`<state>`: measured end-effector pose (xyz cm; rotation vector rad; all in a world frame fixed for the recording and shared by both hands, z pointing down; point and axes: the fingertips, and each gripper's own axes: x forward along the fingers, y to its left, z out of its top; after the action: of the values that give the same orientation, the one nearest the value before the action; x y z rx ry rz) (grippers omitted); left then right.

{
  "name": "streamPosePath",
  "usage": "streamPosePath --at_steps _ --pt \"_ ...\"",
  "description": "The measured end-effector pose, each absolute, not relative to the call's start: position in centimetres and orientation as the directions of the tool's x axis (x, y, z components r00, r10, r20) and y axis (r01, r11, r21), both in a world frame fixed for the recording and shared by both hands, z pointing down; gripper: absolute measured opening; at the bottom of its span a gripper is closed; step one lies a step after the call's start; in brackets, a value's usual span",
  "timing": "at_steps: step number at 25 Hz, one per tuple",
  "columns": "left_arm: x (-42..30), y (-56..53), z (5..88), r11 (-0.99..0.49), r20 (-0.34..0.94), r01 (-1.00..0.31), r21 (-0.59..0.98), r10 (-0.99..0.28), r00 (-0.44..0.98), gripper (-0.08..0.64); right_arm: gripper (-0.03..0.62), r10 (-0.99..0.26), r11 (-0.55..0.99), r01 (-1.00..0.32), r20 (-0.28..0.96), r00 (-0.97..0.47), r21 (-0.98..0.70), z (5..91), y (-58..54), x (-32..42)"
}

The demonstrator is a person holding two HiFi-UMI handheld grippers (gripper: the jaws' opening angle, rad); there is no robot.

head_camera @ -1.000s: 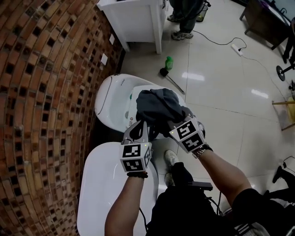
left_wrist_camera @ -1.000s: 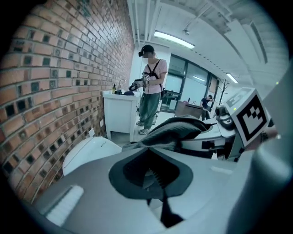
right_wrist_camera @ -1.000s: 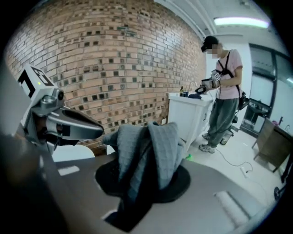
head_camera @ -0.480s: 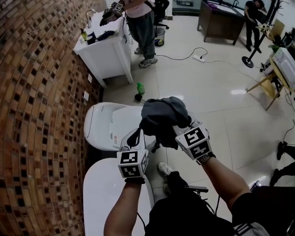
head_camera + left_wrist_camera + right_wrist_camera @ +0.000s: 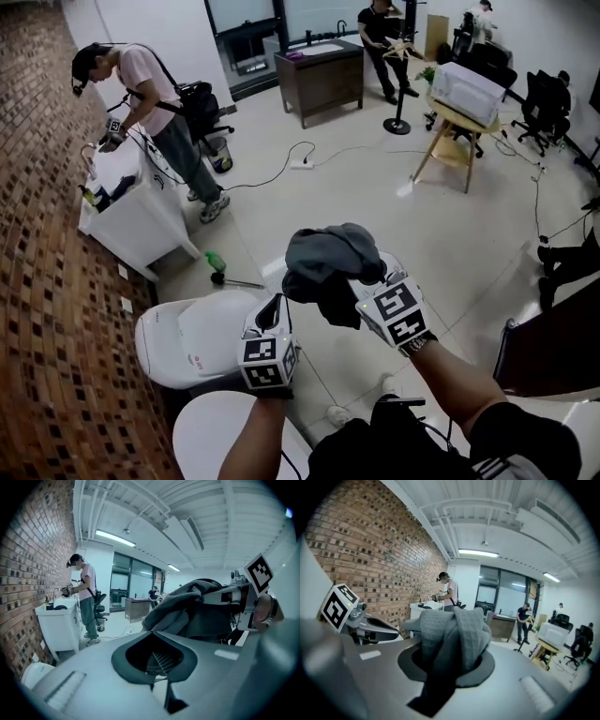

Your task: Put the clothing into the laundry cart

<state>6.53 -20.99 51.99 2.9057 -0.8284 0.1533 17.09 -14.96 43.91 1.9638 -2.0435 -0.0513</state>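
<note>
The right gripper [image 5: 362, 281] clamps a grey garment [image 5: 323, 255] in mid-air above the floor [image 5: 450, 234]. It is bunched with no clear long axis, one fold drooping down. The left gripper [image 5: 274, 304], jaws together and empty, is beside it.

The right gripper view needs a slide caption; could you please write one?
Right hand-held gripper shut on a bunched grey waffle-knit garment, with a brick wall at left.

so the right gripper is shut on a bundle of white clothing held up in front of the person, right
Not quite: the clothing is grey, not white. The right gripper view shows it: the right gripper is shut on a bundle of grey clothing held up in front of the person.
</note>
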Motion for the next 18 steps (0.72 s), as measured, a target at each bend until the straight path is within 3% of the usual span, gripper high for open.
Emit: streamPosePath --at_steps 9,18 --pt "16.5 -12.5 50.3 -0.93 0.137 -0.363 0.052 -0.353 0.926 0.003 0.086 -0.972 -0.172 -0.96 0.122 0.202 0.219 39.1 -1.7 27.1" --pt "26.7 -1.8 49.4 -0.971 0.176 -0.239 0.005 -0.234 0.956 0.003 0.086 -0.945 -0.308 -0.935 0.062 0.322 0.177 36.8 10.7 35.8"
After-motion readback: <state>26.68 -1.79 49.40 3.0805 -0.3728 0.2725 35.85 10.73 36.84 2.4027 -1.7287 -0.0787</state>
